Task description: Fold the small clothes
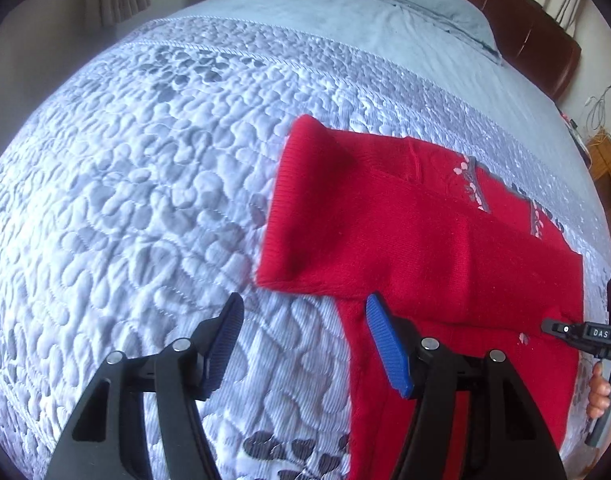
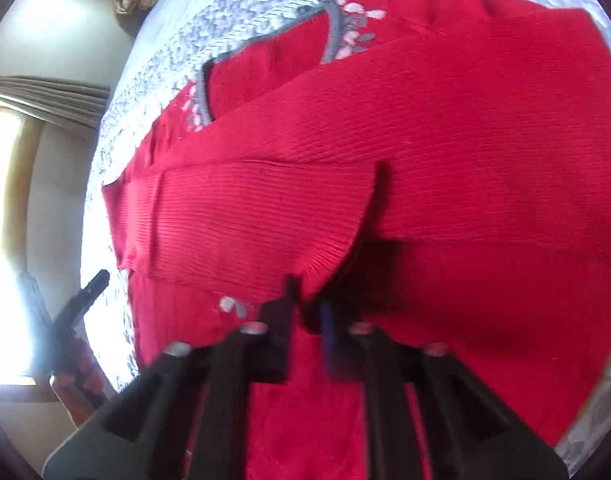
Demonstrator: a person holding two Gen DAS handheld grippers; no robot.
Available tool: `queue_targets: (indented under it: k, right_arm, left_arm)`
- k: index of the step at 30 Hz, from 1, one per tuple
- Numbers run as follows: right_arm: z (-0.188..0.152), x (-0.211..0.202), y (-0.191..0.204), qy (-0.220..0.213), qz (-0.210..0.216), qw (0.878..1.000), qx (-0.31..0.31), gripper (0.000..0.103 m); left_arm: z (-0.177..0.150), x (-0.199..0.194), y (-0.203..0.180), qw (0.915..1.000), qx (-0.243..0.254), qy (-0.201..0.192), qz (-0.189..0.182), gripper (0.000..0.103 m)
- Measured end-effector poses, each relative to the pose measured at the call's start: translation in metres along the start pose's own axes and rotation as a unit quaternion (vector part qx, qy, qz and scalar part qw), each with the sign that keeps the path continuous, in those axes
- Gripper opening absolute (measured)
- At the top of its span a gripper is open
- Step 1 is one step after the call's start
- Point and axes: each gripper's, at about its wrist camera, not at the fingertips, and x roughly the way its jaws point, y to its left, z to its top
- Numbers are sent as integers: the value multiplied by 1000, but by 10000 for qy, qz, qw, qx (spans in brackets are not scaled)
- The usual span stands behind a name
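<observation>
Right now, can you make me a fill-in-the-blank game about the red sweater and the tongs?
1. The sweater lying on the quilted bedspread is the colour ____.
2. The left tongs stand ____, with nothing held between them.
3. The right tongs are pinching the cuff of the sweater's ____.
4. The pads on the left tongs are the colour ____.

Missing words: red; open; sleeve; blue

What we cannot make out

Motion blur smears our right gripper, so its grip on the red sweater stays unclear; the sweater's lower part runs out of frame.
</observation>
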Motion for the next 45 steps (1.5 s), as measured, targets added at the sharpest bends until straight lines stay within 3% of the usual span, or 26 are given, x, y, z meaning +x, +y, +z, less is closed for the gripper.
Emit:
queue_targets:
  k: [5, 10, 14, 16, 18, 20, 22, 24, 27, 30, 31, 32, 33, 38, 42, 45]
  right_arm:
    - [10, -51, 30, -553, -44, 9970, -534, 5]
    - [24, -109, 42, -1087, -560, 9875, -999, 5]
    - [24, -129, 16, -1259, -1039, 9812, -1031, 5]
    - [24, -119, -9, -1103, -1216, 9830, -826, 6]
    - [24, -101, -40, -866, -1528, 9829, -550, 17]
    - [22, -90, -62, -724, -1711, 9819, -363, 17]
    - [20, -90, -82, -765, -1457, 9863, -77, 17]
    - [22, -93, -90, -834, -1101, 9904, 61, 20]
    - [36, -95, -96, -893, -1111, 9896, 162, 33]
    - [50, -82, -100, -668, -989, 9925, 253, 33]
    - [53, -78, -100, -609, -1012, 9926, 270, 33]
    - [55, -75, -100, -606, -1046, 9923, 254, 24]
    - [57, -74, -95, -606, -1026, 9927, 168, 8]
    - [56, -92, -74, -1220, -1169, 9850, -358, 6]
    - [62, -70, -98, -923, -1521, 9840, -11, 2]
    - [60, -65, -106, -999, -1396, 9850, 166, 3]
  left_arm:
    - [-2, -14, 7, 9995, -15, -291, 122, 64]
    - [5, -14, -1, 9987, 50, -417, 304, 64]
    - [9, 3, -23, 9975, 331, -352, 519, 65]
    - [10, 20, -36, 9958, 497, -195, 745, 65]
    - [10, 37, -45, 9930, 654, -91, 977, 65]
    - [11, 50, -53, 9891, 854, 1, 1197, 65]
    - [13, 51, -58, 9867, 990, -7, 1292, 65]
    - [20, 43, -63, 9878, 1036, -136, 1155, 65]
    - [34, 41, -74, 9896, 1041, -140, 981, 65]
    - [41, 58, -89, 9891, 1089, 25, 994, 65]
    - [41, 64, -92, 9886, 1098, 70, 1025, 65]
    - [41, 71, -94, 9884, 1092, 136, 1046, 65]
    - [41, 77, -95, 9886, 1059, 207, 1051, 65]
    - [39, 90, -85, 9934, 676, 220, 905, 69]
    - [37, 94, -84, 9939, 620, 202, 887, 71]
    - [36, 96, -90, 9918, 730, 173, 1038, 72]
